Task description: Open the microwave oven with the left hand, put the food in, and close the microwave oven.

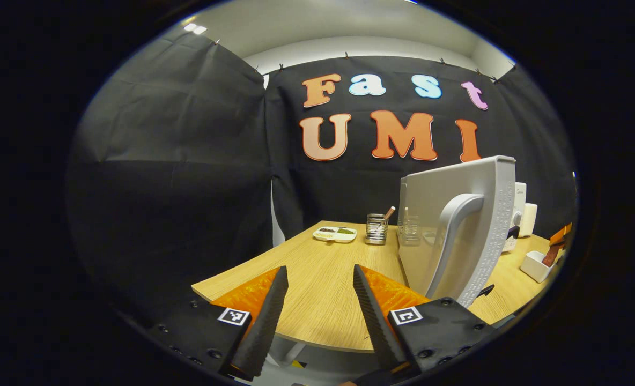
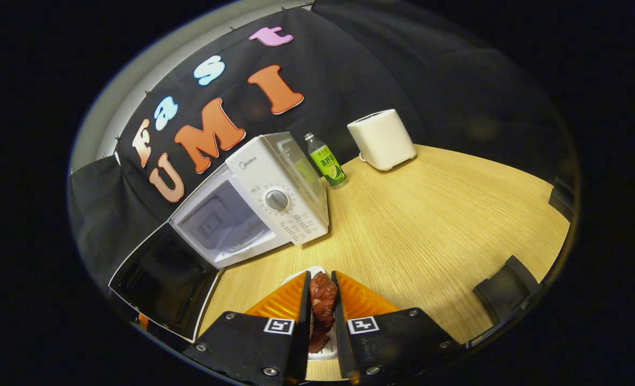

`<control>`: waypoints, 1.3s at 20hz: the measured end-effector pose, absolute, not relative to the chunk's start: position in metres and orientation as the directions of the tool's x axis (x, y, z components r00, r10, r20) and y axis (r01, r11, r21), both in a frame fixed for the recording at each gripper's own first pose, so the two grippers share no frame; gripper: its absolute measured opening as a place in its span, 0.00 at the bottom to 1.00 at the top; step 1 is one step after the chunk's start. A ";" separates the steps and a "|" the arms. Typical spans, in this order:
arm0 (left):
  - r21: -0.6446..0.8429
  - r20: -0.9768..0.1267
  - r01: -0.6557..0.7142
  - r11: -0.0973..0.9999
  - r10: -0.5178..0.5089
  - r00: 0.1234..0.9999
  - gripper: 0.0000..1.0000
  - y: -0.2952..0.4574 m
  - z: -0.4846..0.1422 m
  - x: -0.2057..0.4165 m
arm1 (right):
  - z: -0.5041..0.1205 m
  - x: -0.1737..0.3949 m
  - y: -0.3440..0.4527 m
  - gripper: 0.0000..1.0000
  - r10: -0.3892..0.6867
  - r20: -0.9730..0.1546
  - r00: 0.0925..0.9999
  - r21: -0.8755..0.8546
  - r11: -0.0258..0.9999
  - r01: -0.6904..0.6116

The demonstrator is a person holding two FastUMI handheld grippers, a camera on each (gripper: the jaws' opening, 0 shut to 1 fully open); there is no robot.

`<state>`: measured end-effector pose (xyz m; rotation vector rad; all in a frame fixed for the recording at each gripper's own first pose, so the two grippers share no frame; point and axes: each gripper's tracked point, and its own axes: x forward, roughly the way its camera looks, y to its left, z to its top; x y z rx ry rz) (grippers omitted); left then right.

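The white microwave stands on the wooden table with its door swung wide open and its cavity bare. In the left gripper view the door's outer face and curved handle rise just right of my left gripper, which is open and holds nothing. My right gripper is shut on a reddish-brown piece of meat, held over a small white dish in front of the microwave. The same dish and the right gripper show at the far right of the left gripper view.
A green drink bottle and a white toaster stand beyond the microwave. A divided white plate and a metal utensil holder sit at the table's far side. Black clamps mark the table's edge.
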<state>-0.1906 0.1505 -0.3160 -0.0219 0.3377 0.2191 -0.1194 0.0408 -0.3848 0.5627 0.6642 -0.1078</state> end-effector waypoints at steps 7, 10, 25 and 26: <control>0.035 -0.336 -0.207 0.978 0.207 0.919 0.81 0.146 -0.321 -0.185 | -0.360 -0.120 0.072 0.18 0.085 -0.589 0.804 0.310 0.942 0.128; 0.036 -0.332 -0.209 0.977 0.209 0.920 0.77 0.148 -0.321 -0.188 | -0.348 -0.118 0.087 0.14 0.095 -0.580 0.809 0.262 0.962 0.075; 0.093 -0.295 -0.255 0.962 0.271 0.916 0.87 0.171 -0.311 -0.173 | -0.269 -0.028 0.163 0.14 0.121 -0.419 0.900 0.310 0.951 0.016; 0.094 -0.294 -0.251 0.963 0.267 0.918 0.87 0.170 -0.311 -0.173 | -0.268 -0.018 0.169 0.14 0.118 -0.407 0.906 0.327 0.945 0.024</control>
